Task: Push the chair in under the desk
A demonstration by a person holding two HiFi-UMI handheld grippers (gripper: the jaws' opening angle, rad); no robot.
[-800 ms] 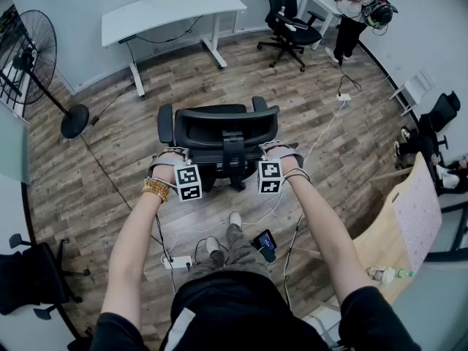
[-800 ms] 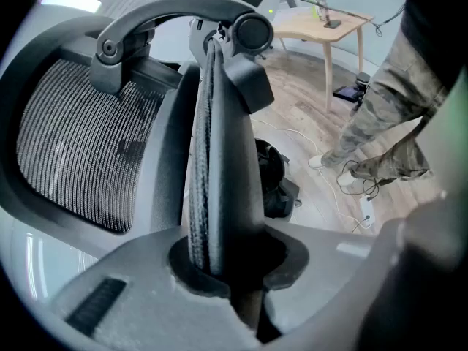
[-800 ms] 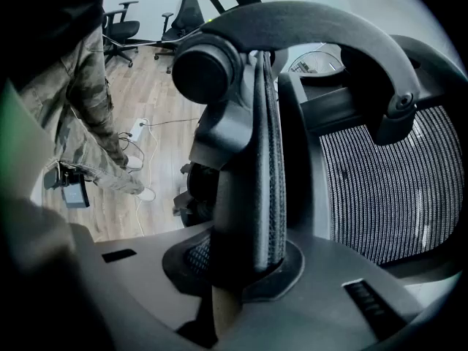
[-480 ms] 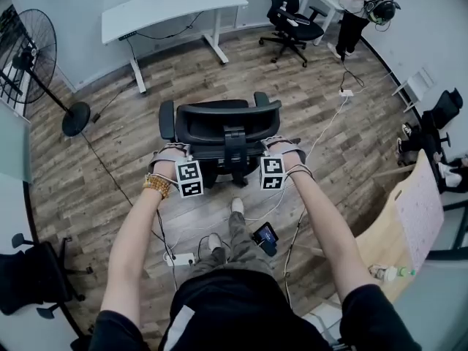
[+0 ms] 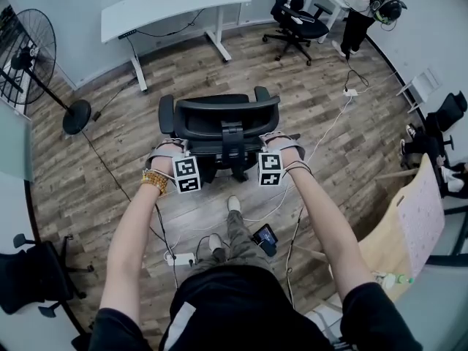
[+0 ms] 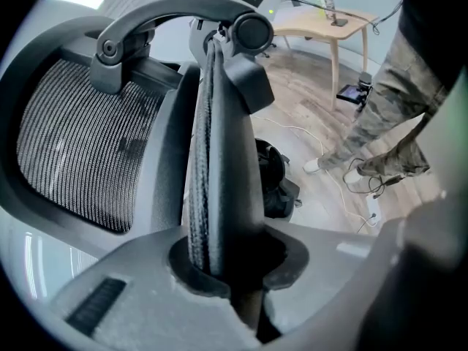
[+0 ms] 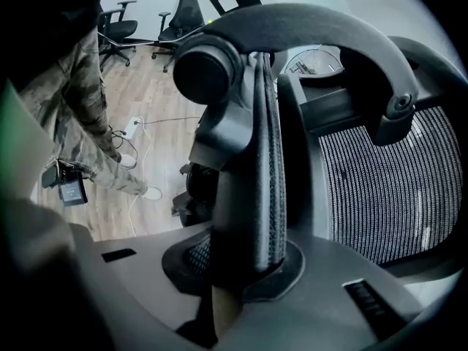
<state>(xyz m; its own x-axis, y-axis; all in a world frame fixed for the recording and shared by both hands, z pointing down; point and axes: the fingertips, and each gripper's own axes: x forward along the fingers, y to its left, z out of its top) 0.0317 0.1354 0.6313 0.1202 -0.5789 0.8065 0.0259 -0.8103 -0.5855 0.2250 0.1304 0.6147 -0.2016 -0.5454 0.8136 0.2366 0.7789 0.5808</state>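
Black mesh-back office chair stands out on the wood-plank floor, mid-room, backrest toward the wearer, seat facing the white bench. Chair and bench well apart; open floor between them, chair not under the bench. Left hand-held gripper: jaws closed onto the left side edge of the chair's backrest, the padded rim sitting in the notch between the pads, mesh panel to the left of it in the left gripper view. Right hand-held gripper: same on the right side edge, jaws clamped on the rim, mesh panel to the right of it. Both grippers angled downward, arms stretched forward, roughly level with each other on either side of the chair's central spine. Standing fan at far left near the wall. Second office chair beyond the bench's right end, another person just beside it. Cables trail across the floor to the right of the chair.
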